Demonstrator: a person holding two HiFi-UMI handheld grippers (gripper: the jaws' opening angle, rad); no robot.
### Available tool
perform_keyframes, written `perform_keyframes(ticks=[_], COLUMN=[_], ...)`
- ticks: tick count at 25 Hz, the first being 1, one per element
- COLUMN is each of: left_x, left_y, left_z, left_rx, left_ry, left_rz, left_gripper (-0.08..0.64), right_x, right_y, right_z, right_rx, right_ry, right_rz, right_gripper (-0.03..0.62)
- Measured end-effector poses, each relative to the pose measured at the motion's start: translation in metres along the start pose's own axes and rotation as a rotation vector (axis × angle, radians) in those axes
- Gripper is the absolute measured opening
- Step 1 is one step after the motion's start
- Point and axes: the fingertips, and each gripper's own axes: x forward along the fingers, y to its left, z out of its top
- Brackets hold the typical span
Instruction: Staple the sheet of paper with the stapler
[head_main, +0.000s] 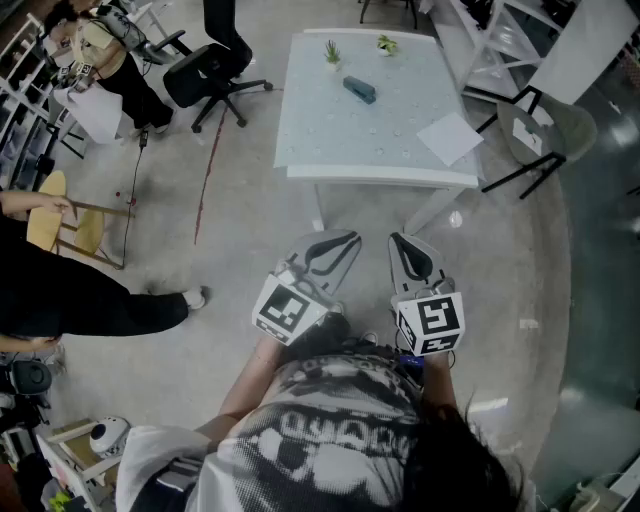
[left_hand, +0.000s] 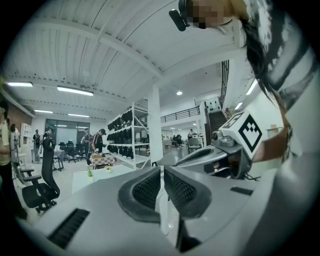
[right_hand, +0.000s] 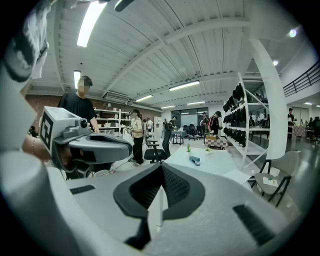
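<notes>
Facing table (head_main: 320, 140), left gripper (head_main: 340, 240) and right gripper (head_main: 405, 242) closed empty, stapler (head_main: 360, 90) at 12 o'clock, sheet of paper (head_main: 450, 137) at 1 o'clock, stapler missed by left gripper view.

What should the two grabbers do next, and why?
Probably step closer and bring both toward the table. The left gripper and right gripper are shut and empty, short of its near edge, while the stapler and the sheet of paper lie untouched on top.
</notes>
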Motion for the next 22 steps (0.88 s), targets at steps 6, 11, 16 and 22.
perform_keyframes(ticks=[6, 11, 16, 22], left_x=[0.006, 0.013, 0.016, 0.016], left_y=[0.006, 0.009, 0.013, 0.024], left_z=[-0.003, -0.007, -0.011, -0.020], left_rx=[0.003, 0.003, 0.004, -0.004], left_ry=[0.008, 0.011, 0.016, 0.024], left_rz=[-0.018, -0.040, -0.083, -0.123], left_gripper=[0.020, 0.020, 0.020, 0.020], right_x=[0.008, 0.010, 0.017, 0.027], right_y=[-0.006, -0.011, -0.013, -0.014], right_z=[0.002, -0.001, -0.004, -0.008], right_rx=[0.054, 0.076, 0.103, 0.126], right_ry=[-0.025, -0.028, -0.019, -0.011], right_rz=[-0.013, -0.029, -0.059, -0.101], right_gripper=[-0.003, -0.003, -0.003, -0.003])
